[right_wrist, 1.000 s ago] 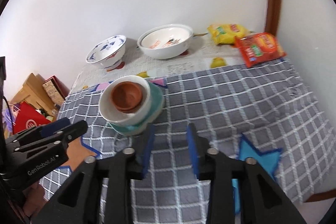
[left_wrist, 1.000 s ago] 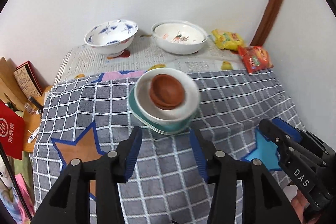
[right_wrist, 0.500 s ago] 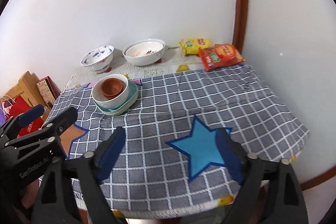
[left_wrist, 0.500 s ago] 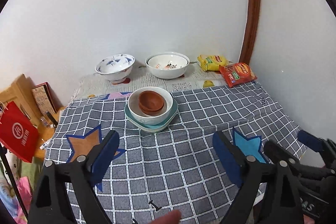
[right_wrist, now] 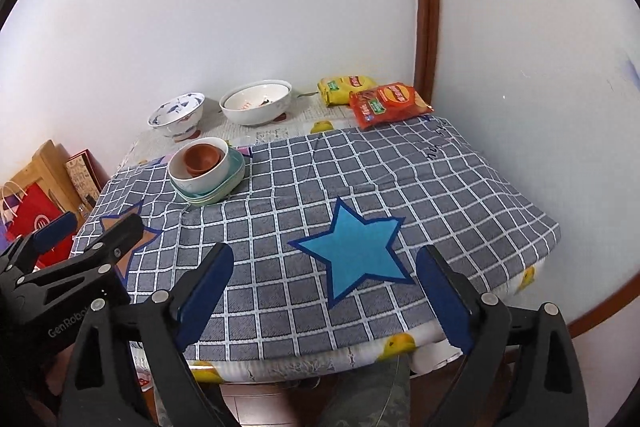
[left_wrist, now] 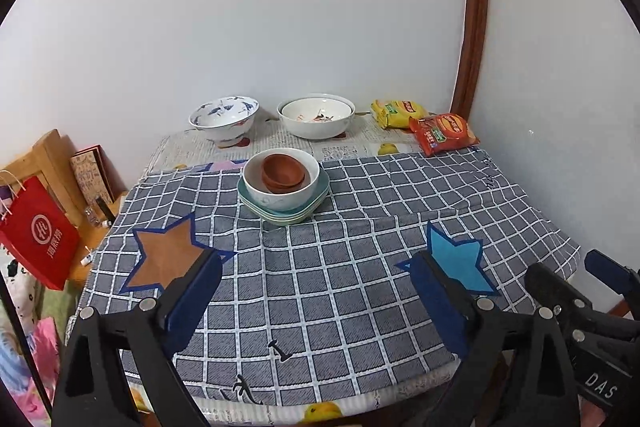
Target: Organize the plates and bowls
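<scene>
A stack stands mid-table: brown bowls (left_wrist: 282, 171) nested in a white bowl (left_wrist: 280, 197) on pale green plates (left_wrist: 316, 207). It also shows in the right wrist view (right_wrist: 206, 171). A blue-patterned bowl (left_wrist: 224, 117) and a large white bowl (left_wrist: 316, 119) stand at the back by the wall. My left gripper (left_wrist: 316, 301) is open and empty, well back over the table's front edge. My right gripper (right_wrist: 324, 293) is open and empty, also at the front edge.
A grey checked cloth (left_wrist: 360, 227) with star patches covers the table. Yellow (left_wrist: 396, 111) and red (left_wrist: 442, 133) snack bags lie at the back right. A red paper bag (left_wrist: 38, 233) and wooden items stand left of the table. Walls close the back and right.
Both grippers have pulled back from the stack towards the front edge and opened wide. The stack of bowls and plates stays in place.
</scene>
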Motion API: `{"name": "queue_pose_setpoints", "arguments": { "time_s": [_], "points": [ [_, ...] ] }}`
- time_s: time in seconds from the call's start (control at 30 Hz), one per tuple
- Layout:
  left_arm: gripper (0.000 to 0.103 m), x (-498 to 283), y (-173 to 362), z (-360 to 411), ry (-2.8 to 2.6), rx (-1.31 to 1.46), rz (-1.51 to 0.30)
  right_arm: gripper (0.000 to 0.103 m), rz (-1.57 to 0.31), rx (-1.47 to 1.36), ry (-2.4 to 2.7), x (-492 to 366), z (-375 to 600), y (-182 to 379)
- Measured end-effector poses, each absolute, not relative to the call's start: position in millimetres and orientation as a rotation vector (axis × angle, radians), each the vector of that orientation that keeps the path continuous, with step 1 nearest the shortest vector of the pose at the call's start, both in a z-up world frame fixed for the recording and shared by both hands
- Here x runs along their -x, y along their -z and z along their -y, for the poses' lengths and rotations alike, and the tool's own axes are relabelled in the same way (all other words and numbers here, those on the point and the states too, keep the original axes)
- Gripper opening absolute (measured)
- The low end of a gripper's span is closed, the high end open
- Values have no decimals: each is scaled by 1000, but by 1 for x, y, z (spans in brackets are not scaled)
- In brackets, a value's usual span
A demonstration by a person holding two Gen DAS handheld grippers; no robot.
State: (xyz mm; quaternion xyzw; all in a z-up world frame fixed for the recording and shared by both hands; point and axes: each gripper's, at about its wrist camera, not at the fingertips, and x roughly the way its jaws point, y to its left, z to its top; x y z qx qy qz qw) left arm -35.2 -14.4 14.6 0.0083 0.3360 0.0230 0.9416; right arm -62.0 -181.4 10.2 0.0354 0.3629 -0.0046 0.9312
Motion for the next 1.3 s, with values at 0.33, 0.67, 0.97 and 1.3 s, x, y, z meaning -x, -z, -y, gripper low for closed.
{"name": "queue_pose_setpoints", "arguments": {
  "time_s": [0.33, 0.67, 0.97, 1.3],
  "points": [
    [95, 48, -19, 15, -48, -11, -666, 92, -720, -67, 30, 75, 187, -17],
    [95, 50, -19, 14, -41, 4, -669, 92, -730, -79, 37, 75, 187, -13],
    [95, 50, -17, 14, -38, 12, -669, 92, -725, -84, 41, 76, 188, -13],
    [95, 52, -17, 17, -37, 5, -666, 92, -722, -78, 42, 77, 189, -15]
  ]
}}
